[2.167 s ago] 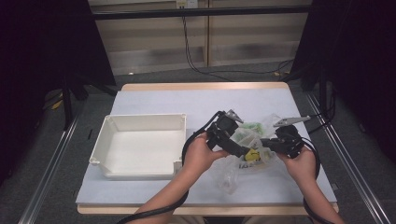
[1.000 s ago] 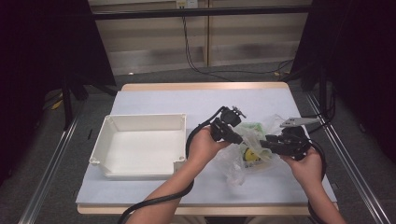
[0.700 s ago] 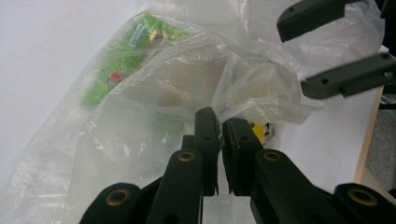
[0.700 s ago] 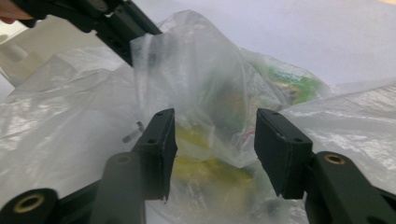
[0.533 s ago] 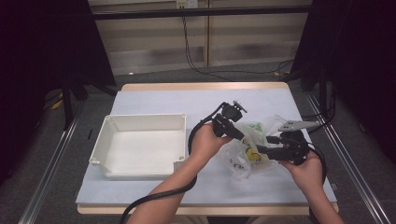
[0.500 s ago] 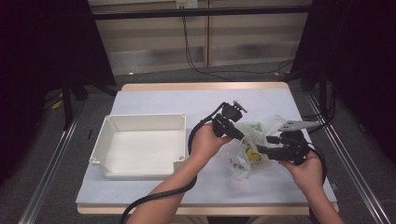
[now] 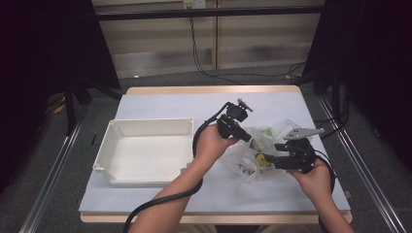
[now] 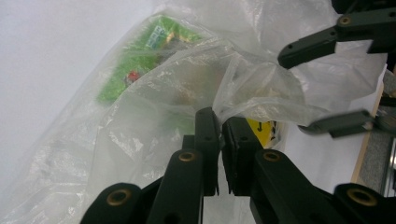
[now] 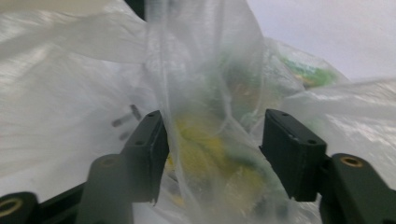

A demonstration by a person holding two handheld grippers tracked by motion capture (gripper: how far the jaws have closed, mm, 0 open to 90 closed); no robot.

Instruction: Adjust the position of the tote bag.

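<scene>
Clear, crinkled plastic bag [image 7: 260,155] with green and yellow packets inside lies on the pale table cover [image 7: 160,199], right of the white rectangular plastic tray [image 7: 145,127]; the left gripper [image 7: 248,139] meets its upper edge, the right gripper [image 7: 271,161] reaches in from its right side. Left gripper view: the two black jaws stand nearly closed, pinching a fold of the bag film [image 8: 247,100]. Right gripper view: the jaws, having just been opening, stand apart around a hanging fold of film [image 9: 205,116], the pads not pressing on it.
</scene>
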